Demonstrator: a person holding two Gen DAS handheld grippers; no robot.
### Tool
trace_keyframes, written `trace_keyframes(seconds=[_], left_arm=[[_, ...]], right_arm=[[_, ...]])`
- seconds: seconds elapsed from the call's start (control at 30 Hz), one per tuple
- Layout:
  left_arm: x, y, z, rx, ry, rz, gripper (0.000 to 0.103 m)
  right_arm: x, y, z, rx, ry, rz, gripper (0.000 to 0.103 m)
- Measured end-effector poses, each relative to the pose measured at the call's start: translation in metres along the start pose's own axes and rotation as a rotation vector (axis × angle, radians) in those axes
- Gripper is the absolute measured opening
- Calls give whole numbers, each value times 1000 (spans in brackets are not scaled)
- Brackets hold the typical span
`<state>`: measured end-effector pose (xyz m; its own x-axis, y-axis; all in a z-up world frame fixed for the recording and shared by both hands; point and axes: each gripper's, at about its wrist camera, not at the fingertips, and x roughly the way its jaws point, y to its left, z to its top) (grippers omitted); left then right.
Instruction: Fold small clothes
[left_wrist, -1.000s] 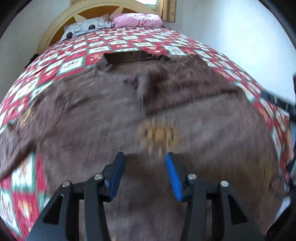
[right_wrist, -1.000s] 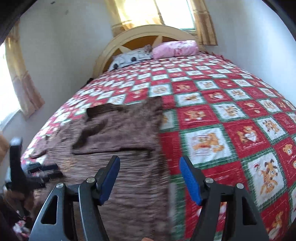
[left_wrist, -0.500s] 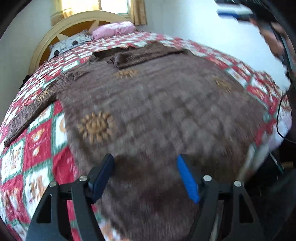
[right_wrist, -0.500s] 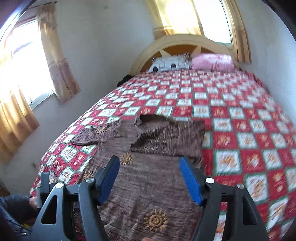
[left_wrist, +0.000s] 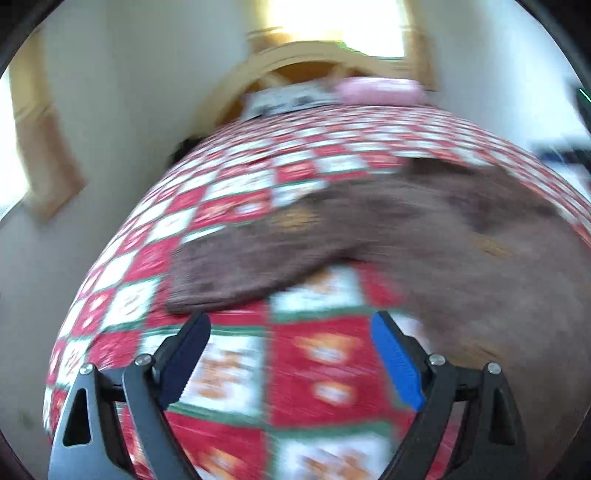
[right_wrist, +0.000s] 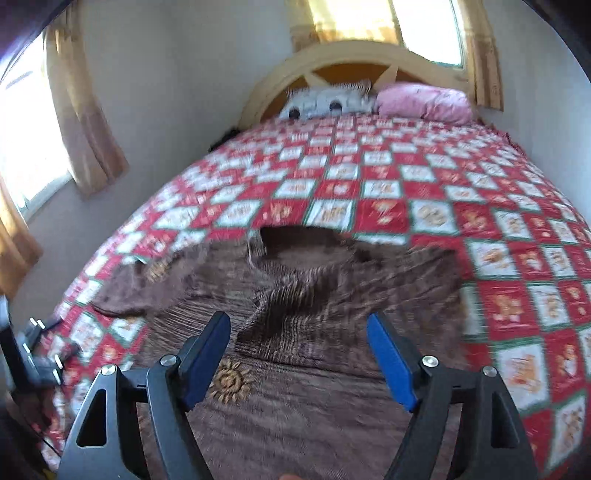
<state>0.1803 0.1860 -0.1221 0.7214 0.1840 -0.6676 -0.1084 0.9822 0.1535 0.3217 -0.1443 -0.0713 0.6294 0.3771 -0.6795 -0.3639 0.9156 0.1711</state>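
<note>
Left gripper (left_wrist: 291, 328) off blurred sweater (left_wrist: 443, 229), wider.

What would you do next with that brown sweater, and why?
Probably bring the left hand-held gripper onto the outstretched sleeve and fold it across the sweater. The other sleeve already seems folded over the chest, while this one lies flat on the quilt. The left jaws have just been opening and hold nothing.
</note>
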Motion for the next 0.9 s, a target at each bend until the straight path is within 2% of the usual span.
trace_keyframes(seconds=[0.13,0.2,0.33,0.37,0.47,0.5,0.53,0.6,0.67,0.77,0.8,0.83,0.87,0.9], left_arm=[[39,46,0,-147,59,105,91],[56,56,0,-165,83,118,91],[82,67,0,-180,109,153,91],[83,69,-1,-183,112,156,91],[91,72,-9,-201,138,134,91],[92,72,-9,-202,147,126,91],[92,71,-11,-204,150,123,91],[88,73,-13,-210,142,104,91],[86,75,-15,-215,146,94,91],[87,77,-16,-221,157,96,91],[87,78,-15,-227,162,98,91],[87,79,-14,-231,164,102,91],[87,80,-13,-233,164,104,91],[89,81,-11,-234,166,105,91]], right_arm=[[54,31,10,-108,31,-50,70],[77,43,15,-152,47,-66,64],[118,66,20,-231,94,-96,61],[131,71,19,-248,122,-111,57],[166,68,15,-243,216,-169,36],[169,64,15,-224,210,-165,32],[166,61,16,-203,193,-151,21],[154,55,20,-160,151,-106,18],[134,52,27,-107,65,-32,18],[116,36,36,26,-51,45,24],[118,32,37,65,-55,67,47],[127,32,39,80,-12,91,74],[134,32,38,73,44,98,76],[134,32,34,54,54,87,76]])
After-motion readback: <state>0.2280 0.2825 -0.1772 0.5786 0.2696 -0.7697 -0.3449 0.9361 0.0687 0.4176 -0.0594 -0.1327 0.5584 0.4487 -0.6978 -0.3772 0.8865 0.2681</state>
